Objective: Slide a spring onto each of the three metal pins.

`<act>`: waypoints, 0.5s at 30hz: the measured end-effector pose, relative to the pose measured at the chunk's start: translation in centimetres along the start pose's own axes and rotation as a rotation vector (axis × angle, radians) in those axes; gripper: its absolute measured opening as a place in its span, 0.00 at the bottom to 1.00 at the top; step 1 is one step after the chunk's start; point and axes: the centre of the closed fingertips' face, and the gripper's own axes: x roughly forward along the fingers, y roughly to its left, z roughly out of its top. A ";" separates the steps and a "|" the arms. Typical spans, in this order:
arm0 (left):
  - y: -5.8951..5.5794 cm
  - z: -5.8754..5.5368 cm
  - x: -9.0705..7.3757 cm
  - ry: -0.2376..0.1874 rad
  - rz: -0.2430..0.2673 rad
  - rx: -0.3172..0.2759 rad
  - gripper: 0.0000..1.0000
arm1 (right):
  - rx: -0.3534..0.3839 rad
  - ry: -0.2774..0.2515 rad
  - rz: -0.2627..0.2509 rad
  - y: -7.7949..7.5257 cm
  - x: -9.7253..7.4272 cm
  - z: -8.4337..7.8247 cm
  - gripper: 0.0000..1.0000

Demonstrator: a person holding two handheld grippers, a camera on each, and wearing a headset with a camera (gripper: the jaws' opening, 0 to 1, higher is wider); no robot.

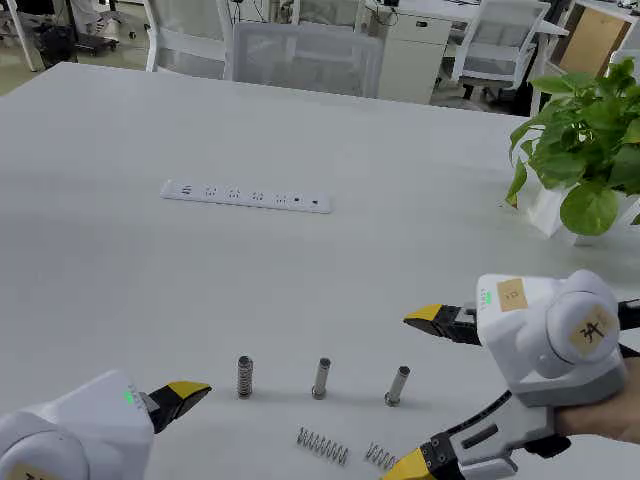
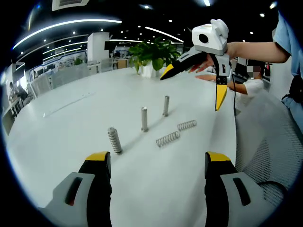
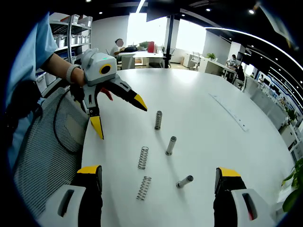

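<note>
left hand-held gripper [image 2: 158, 158] and right hand-held gripper [image 3: 159, 171] gaped wide, empty; a careless pinch could flick the lower-centre spring [image 1: 322, 445] away.

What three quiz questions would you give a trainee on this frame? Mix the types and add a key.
1. True or false: the middle pin already carries a spring.
2. How many loose springs lie flat on the table? A) one B) two C) three
3. Fill in: the left tool and the right tool both have their jaws ___.

Key
1. False. As the head view shows the row, the left pin is the one with a spring on it; the other two are bare.
2. B
3. open
</note>
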 end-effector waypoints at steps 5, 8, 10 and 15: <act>-0.4 -0.1 1.1 0.008 -0.031 0.021 0.77 | 0.061 -0.005 -0.045 0.4 -1.6 -2.3 0.99; -0.7 0.0 1.7 0.012 -0.043 0.029 0.77 | 0.100 -0.006 -0.071 0.6 -2.5 -3.5 0.99; -0.8 0.2 2.0 0.012 -0.052 0.031 0.77 | 0.122 -0.004 -0.084 0.7 -3.0 -4.3 0.99; -1.0 0.5 2.5 0.015 -0.069 0.045 0.77 | 0.161 -0.014 -0.115 1.0 -3.9 -5.3 0.99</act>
